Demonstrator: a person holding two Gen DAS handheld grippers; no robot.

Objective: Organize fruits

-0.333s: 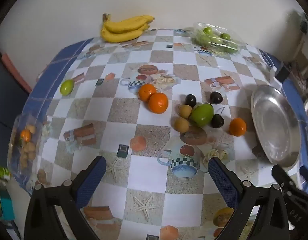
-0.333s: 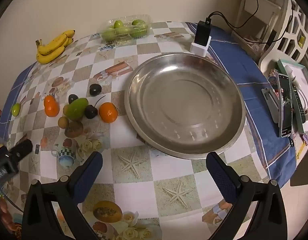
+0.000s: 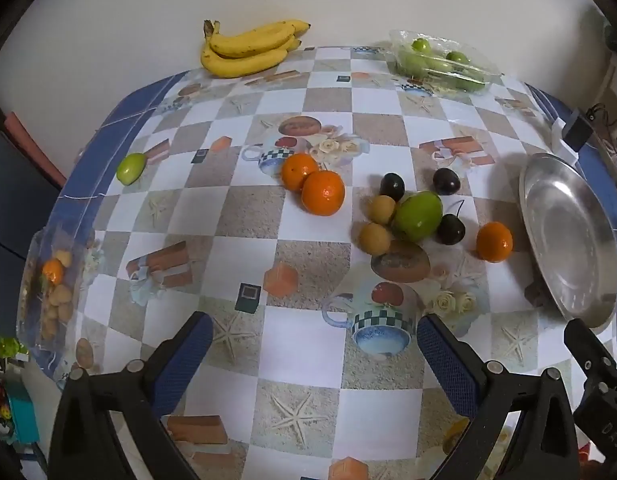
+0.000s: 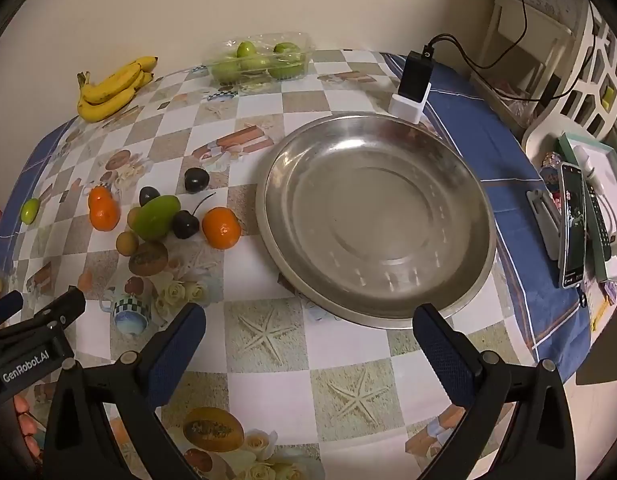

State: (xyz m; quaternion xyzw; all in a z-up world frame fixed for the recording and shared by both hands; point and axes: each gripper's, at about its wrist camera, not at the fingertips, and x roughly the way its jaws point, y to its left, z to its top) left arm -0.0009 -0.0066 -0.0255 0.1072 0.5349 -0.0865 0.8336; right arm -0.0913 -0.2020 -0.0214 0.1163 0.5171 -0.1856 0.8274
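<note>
On the checkered tabletop (image 4: 268, 376), the fruit lay loose in a cluster left of the steel plate (image 4: 376, 216), which held nothing. Cluster, seen from L wrist cam: big green fruit (image 3: 418, 216) in the middle, two tan round fruits (image 3: 378, 224) touching its left side, three dark plums (image 3: 446, 181) around it, one w/ stem. Lone orange (image 3: 494, 241) sat between cluster & plate. Two more oranges (image 3: 314, 182) touched each other further left. Small green fruit (image 3: 130, 168) lay well apart nr the blue edge. Banana bunch (image 3: 248, 48) sat at far edge by the wall; clear plastic tray of green fruits (image 3: 444, 62) at far edge too. Bag w/ small fruits (image 3: 54, 288) hung at the left edge. Black charger on white base (image 4: 414, 80) stood just behind the plate.

Left tongs (image 3: 310, 356) were spread wide, nothing between them, above bare cloth. Right tongs (image 4: 308, 344) likewise spread wide & holding nothing, near the plate's front rim.
</note>
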